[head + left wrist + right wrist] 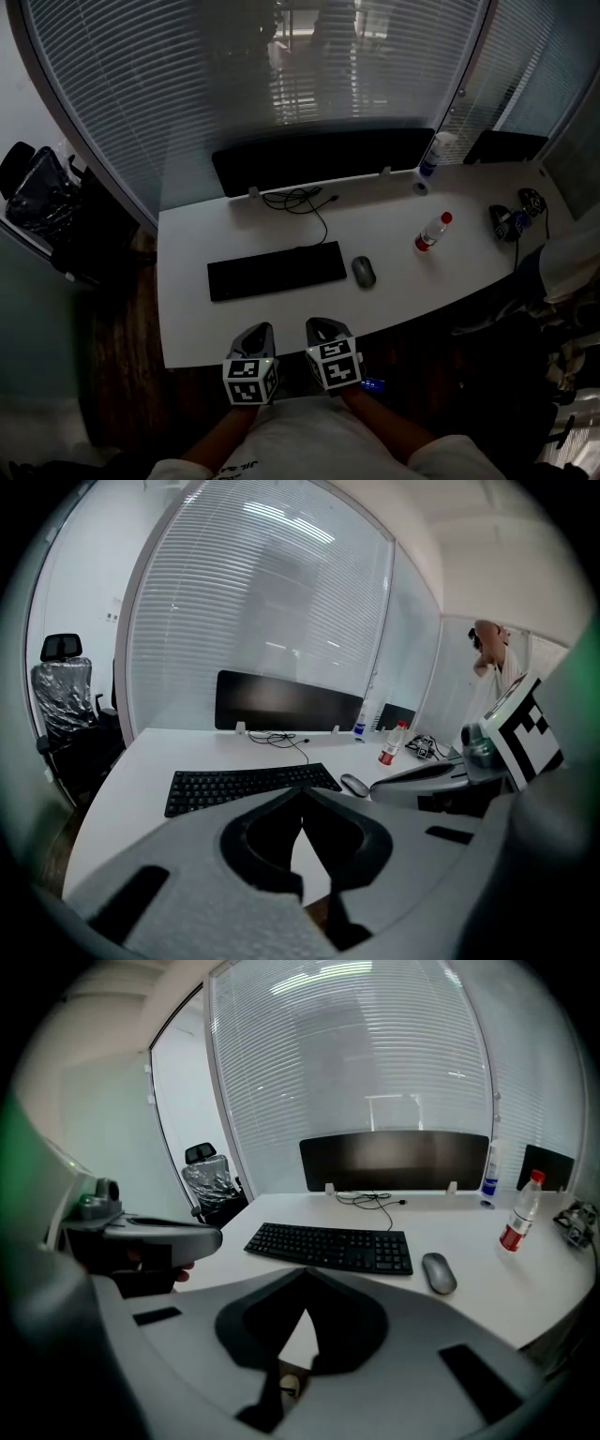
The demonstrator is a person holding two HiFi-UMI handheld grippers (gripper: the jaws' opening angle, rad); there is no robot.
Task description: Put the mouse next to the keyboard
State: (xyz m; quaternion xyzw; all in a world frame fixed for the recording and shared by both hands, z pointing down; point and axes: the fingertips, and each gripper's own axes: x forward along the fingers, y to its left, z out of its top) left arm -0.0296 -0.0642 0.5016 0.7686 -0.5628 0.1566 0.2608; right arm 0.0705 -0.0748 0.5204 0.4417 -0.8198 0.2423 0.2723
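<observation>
A grey mouse (364, 272) lies on the white desk (187, 309), just right of the black keyboard (277, 270), a small gap between them. Both grippers hover side by side at the desk's near edge, well short of the mouse. My left gripper (257, 332) and my right gripper (320, 328) each have their jaws together with nothing held. In the left gripper view the jaws (302, 791) meet below the keyboard (248, 785), the mouse (355, 785) off to the right. In the right gripper view the tips (305, 1274) touch, with the keyboard (333, 1246) and mouse (438, 1272) ahead.
A red-capped bottle (432, 232) stands right of the mouse, a spray bottle (433, 155) by the black rear panel (323, 157). A loose cable (300, 199) lies behind the keyboard. Dark gear (514, 220) sits at the desk's right end; an office chair (37, 187) stands left.
</observation>
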